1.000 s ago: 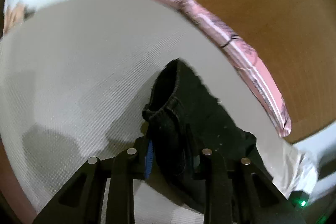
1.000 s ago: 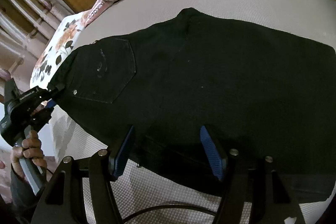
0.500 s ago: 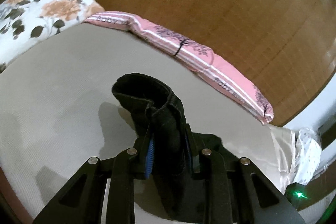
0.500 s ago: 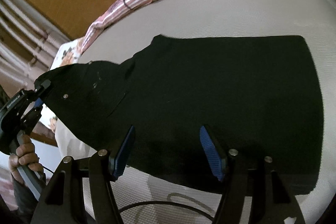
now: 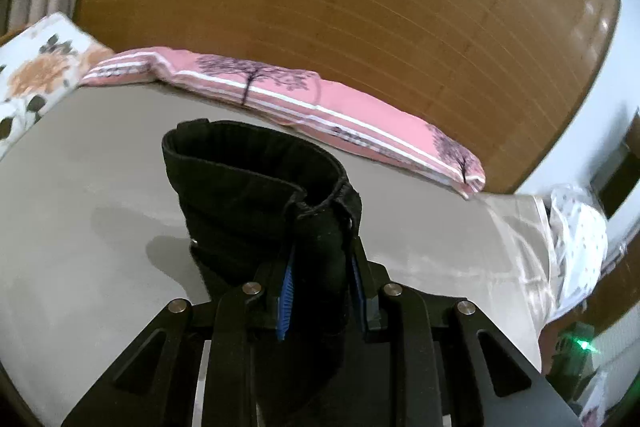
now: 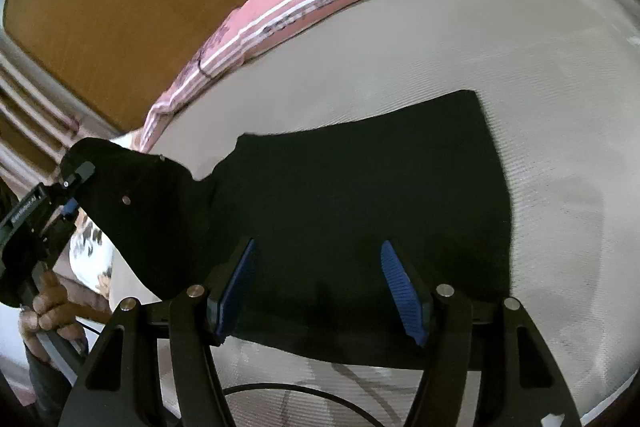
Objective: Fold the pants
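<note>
Wood headboard (image 5: 320, 7) behind, grey bed (image 6: 440, 59) underneath. Black pants (image 6: 360, 195) were flat a second ago; now the left hand-held gripper (image 5: 322, 287), clamped on the waistband (image 5: 256, 163), has lifted that end up while the legs stay on the mattress. Right hand-held gripper (image 6: 320, 287) hovers wide open over them. Looks like the fold-over is starting.

- Left claw (image 5: 322, 291) clamped on raised black fabric, gripped from below by a bare hand (image 6: 48, 311).
- Right claw (image 6: 320, 287) spread wide, blue-padded fingers (image 6: 404, 295) apart, holding nothing.
</note>
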`<state>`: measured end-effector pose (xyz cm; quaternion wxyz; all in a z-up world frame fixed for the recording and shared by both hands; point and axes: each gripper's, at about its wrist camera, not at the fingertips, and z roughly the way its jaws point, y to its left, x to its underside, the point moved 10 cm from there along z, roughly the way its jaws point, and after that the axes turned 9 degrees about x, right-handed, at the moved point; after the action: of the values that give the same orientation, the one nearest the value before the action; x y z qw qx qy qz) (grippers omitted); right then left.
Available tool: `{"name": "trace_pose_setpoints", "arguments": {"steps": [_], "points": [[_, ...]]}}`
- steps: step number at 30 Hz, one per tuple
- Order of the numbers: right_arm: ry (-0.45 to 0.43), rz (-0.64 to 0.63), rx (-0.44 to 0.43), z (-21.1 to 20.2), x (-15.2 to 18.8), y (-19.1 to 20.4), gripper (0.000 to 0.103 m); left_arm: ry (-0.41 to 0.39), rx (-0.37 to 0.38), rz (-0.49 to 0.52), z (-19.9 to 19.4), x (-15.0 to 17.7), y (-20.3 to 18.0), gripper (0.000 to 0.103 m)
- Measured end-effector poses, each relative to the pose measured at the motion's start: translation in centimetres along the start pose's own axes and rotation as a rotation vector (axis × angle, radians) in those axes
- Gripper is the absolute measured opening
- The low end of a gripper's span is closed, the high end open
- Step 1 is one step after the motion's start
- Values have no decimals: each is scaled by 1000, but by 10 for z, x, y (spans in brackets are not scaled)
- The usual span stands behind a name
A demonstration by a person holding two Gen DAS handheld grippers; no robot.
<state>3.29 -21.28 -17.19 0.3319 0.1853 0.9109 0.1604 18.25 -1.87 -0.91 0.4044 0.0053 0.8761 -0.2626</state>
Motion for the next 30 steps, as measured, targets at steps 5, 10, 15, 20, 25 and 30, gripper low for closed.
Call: {"name": "trace_pose_setpoints", "arguments": {"steps": [5, 10, 15, 20, 25, 30], "points": [[-16, 51, 1, -6, -4, -18, 63, 27, 14, 48, 17, 2, -27, 25], [-43, 90, -15, -17, -8, -33, 63, 63, 66, 88, 35, 7, -56, 24], [-76, 114, -1, -27, -17, -48, 63, 116, 159, 115, 46, 21, -89, 24], [-113, 163, 8, -32, -21, -68, 63, 175, 246, 136, 61, 40, -116, 24], [-130, 208, 7, -32, -22, -82, 63, 277, 309, 97, 86, 71, -129, 24], [-135, 229, 1, -31, -23, -88, 63, 324, 332, 133, 95, 96, -143, 24]]}}
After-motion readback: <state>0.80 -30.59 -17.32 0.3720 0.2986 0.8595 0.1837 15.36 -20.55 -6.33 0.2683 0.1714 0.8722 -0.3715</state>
